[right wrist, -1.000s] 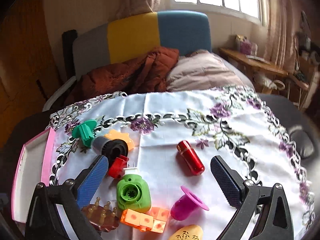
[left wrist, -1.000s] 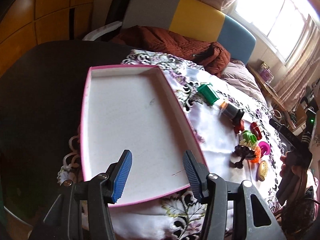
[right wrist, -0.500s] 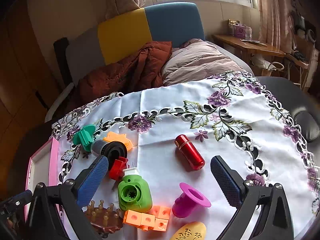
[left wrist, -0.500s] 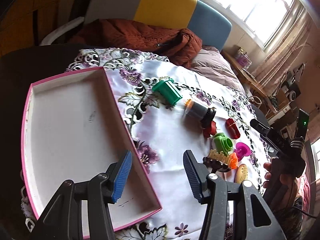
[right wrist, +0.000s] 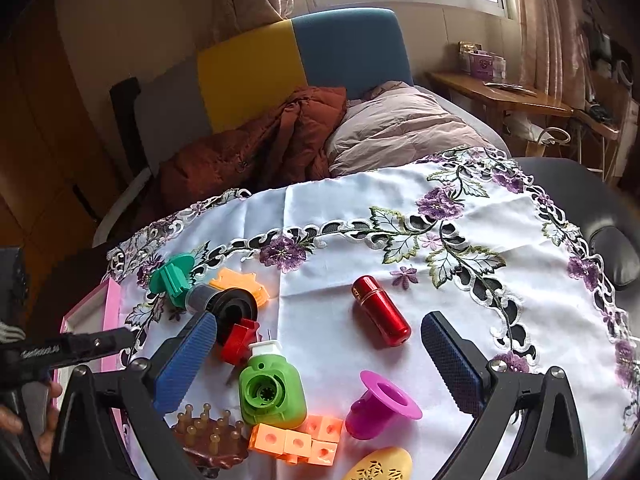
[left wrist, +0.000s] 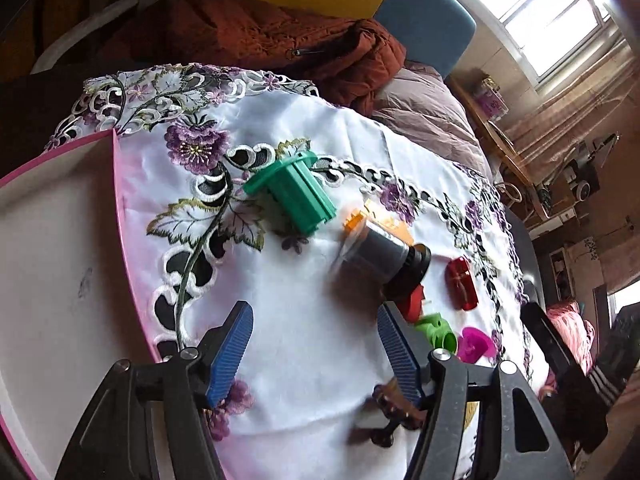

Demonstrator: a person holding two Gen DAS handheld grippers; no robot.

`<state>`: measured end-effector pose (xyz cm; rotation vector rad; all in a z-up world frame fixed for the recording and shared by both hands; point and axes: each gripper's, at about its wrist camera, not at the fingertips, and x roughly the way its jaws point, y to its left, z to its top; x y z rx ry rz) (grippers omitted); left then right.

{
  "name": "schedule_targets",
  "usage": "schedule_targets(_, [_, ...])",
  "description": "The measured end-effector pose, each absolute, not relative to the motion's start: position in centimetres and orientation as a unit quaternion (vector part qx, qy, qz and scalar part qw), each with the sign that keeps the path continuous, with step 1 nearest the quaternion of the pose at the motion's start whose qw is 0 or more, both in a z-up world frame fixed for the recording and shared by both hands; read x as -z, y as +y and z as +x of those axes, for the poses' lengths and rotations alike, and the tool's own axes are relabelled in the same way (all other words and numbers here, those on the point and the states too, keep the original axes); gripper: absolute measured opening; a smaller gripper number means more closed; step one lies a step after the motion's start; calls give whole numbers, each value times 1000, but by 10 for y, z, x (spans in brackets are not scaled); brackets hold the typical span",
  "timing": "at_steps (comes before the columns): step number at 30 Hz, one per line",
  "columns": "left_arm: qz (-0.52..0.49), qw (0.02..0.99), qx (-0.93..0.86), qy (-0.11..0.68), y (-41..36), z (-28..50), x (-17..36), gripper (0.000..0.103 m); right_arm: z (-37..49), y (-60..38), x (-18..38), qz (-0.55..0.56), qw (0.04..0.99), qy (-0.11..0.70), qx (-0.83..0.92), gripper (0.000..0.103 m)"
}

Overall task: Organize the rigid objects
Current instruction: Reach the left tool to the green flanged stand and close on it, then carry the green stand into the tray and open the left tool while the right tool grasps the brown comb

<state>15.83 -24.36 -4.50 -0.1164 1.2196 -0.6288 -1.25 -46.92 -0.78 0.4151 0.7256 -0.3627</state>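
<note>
- The left tool (left wrist: 314, 344) is held spread and empty; it has been swung off the pink tray (left wrist: 60, 264), now at 9 o'clock.
- The green spool (left wrist: 294, 196) is found at 12 o'clock, likely targeted.
- The right tool (right wrist: 320, 364) is spread over the toys.

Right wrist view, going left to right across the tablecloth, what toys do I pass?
Pink tray → teal spool → red clip → green sharpener → magenta funnel → red cylinder.
</note>
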Motion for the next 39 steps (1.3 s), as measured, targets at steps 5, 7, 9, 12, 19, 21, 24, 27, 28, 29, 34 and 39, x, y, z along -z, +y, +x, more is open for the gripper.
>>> schedule_targets(5, [-74, 771, 259, 577, -264, 191, 54, 62, -11, -471, 8, 204, 898, 350, 172, 103])
schedule_targets(7, [-80, 775, 239, 579, -270, 204, 57, 62, -12, -472, 7, 204, 899, 348, 173, 103])
schedule_targets(9, [-88, 776, 232, 581, -276, 215, 58, 62, -12, -473, 7, 206, 899, 346, 174, 103])
schedule_targets(12, [-64, 781, 217, 582, -291, 225, 62, 62, -12, -477, 6, 215, 898, 343, 174, 103])
schedule_targets(19, [-33, 786, 195, 586, -305, 237, 86, 41, -12, -479, 7, 221, 897, 342, 174, 103])
schedule_targets(21, [-11, 794, 200, 574, -307, 233, 86, 30, -12, -480, 8, 220, 896, 343, 178, 103])
schedule_targets(24, [1, 795, 215, 567, -303, 224, 85, 30, -15, -483, 6, 223, 896, 335, 186, 103])
schedule_targets(27, [35, 808, 232, 541, -298, 201, 76, 30, -15, -489, 9, 239, 891, 340, 183, 103])
schedule_targets(28, [42, 812, 238, 532, -294, 192, 73, 30, -15, -490, 10, 244, 889, 343, 180, 103])
schedule_targets(29, [46, 814, 244, 525, -289, 183, 69, 30, -14, -491, 12, 249, 887, 347, 176, 103])
schedule_targets(34, [53, 822, 268, 500, -267, 144, 53, 30, -5, -481, 19, 268, 884, 368, 107, 103])
schedule_targets(39, [39, 834, 272, 479, -238, 117, 35, 30, 4, -460, 22, 284, 880, 381, 9, 101])
